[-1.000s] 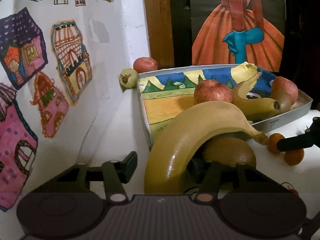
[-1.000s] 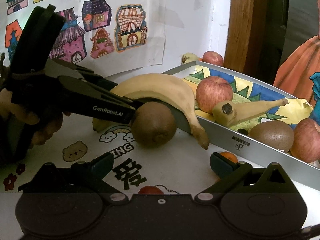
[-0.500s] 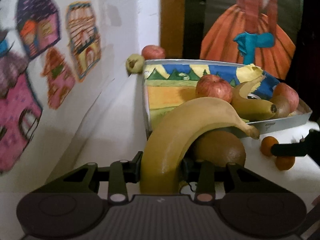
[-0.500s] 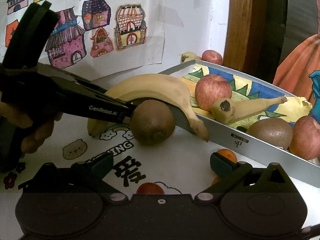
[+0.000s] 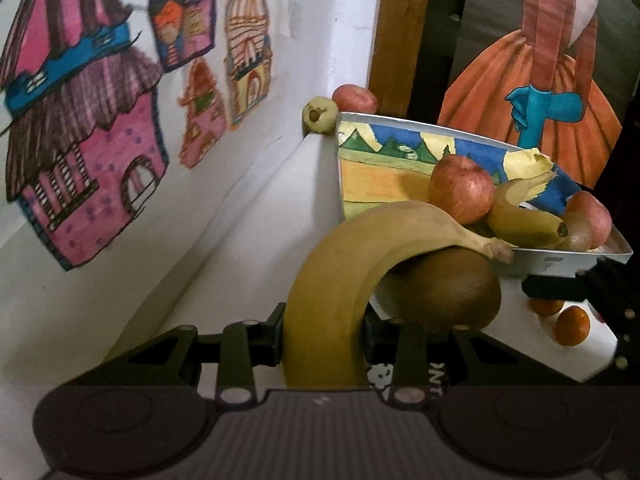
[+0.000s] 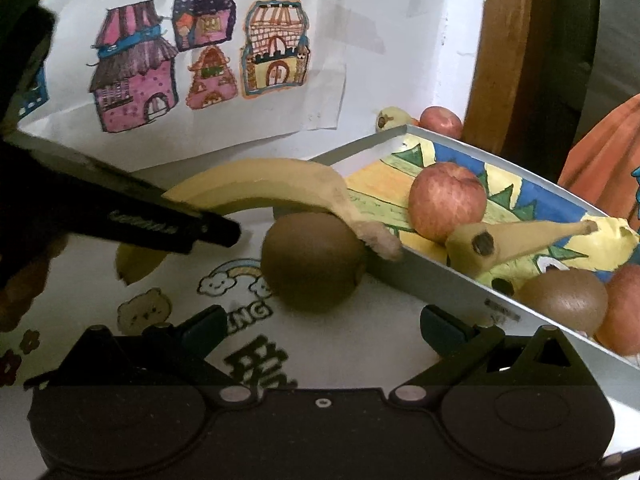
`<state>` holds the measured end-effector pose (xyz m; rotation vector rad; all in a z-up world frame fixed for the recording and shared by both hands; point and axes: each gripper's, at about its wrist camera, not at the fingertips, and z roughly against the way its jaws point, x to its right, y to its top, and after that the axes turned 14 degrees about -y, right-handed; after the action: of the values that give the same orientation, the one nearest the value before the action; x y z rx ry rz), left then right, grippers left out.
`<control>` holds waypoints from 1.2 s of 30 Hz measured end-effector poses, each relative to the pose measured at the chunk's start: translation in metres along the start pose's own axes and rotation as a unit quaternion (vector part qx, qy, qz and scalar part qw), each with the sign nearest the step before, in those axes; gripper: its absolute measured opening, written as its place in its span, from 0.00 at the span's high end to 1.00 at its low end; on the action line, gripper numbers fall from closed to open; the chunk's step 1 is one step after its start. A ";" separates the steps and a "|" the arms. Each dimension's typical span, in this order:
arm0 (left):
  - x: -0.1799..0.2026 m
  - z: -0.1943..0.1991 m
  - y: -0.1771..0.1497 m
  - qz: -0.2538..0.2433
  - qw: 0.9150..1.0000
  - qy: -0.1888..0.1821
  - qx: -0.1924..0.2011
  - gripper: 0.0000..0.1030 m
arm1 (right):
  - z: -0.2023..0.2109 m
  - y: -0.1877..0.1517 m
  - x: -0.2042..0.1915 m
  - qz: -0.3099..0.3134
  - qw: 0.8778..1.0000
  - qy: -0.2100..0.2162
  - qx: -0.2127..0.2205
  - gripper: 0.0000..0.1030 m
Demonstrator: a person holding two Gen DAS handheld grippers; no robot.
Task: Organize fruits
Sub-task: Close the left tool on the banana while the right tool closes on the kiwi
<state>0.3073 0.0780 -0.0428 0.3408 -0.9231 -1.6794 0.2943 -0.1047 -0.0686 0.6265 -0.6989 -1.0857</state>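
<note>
A large yellow banana [image 5: 340, 280] is clamped at its thick end by my left gripper [image 5: 324, 332], which is shut on it. It arches over a brown kiwi [image 5: 448, 292] on the table, and its stem reaches the rim of the silver tray [image 5: 560, 258]. From the right wrist, the same banana [image 6: 260, 180] is held by the left gripper [image 6: 208, 228], and the kiwi [image 6: 312, 260] lies just ahead of my open right gripper [image 6: 324, 324]. The tray [image 6: 440, 284] holds a red apple [image 6: 446, 206], a second banana [image 6: 520, 240] and another kiwi [image 6: 564, 300].
Two small oranges [image 5: 573, 326] lie on the table right of the kiwi. A green fruit [image 5: 319, 115] and a red apple [image 5: 354, 98] sit behind the tray against the wall. The wall with house drawings [image 5: 100, 160] closes the left side.
My left gripper has shut on the banana and raised it, so its stem now stands over the tray's edge. My right gripper has come closer to the kiwi.
</note>
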 end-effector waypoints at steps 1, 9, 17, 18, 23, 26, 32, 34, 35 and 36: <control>-0.001 -0.001 -0.001 0.001 1.000 0.001 -0.001 0.62 | -0.003 0.003 0.000 -0.001 1.000 0.001 -0.001 0.01; -0.001 -0.004 -0.004 -0.003 1.000 0.004 -0.007 0.62 | -0.026 0.013 -0.003 0.001 0.999 0.029 -0.018 0.01; 0.001 -0.008 0.002 -0.024 1.000 0.003 -0.010 0.60 | -0.028 0.016 -0.005 -0.012 0.999 0.041 -0.019 0.01; 0.000 -0.009 0.003 -0.025 1.000 0.001 -0.011 0.59 | -0.028 0.017 -0.005 -0.014 0.999 0.041 -0.020 0.01; 0.001 -0.016 0.011 -0.034 0.999 -0.005 -0.013 0.55 | -0.027 0.020 -0.006 -0.016 0.999 0.038 -0.019 0.05; 0.001 -0.019 0.012 -0.039 0.999 -0.008 -0.013 0.54 | -0.026 0.021 -0.004 -0.021 0.999 0.036 -0.017 0.12; 0.001 -0.019 0.012 -0.039 0.999 -0.006 -0.013 0.54 | -0.025 0.022 -0.005 -0.024 0.999 0.031 -0.011 0.22; 0.002 -0.019 0.012 -0.042 0.999 -0.003 -0.015 0.54 | -0.024 0.021 -0.006 -0.021 0.999 0.022 -0.008 0.28; 0.003 -0.020 0.012 -0.042 0.999 0.001 -0.017 0.54 | -0.024 0.022 -0.006 -0.021 1.000 0.020 -0.007 0.35; 0.004 -0.020 0.013 -0.041 0.999 0.004 -0.019 0.55 | -0.024 0.023 -0.006 -0.022 1.000 0.021 -0.007 0.36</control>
<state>0.3277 0.0653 -0.0458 0.3640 -0.8800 -1.7667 0.3237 -0.0886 -0.0679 0.6540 -0.6435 -1.1150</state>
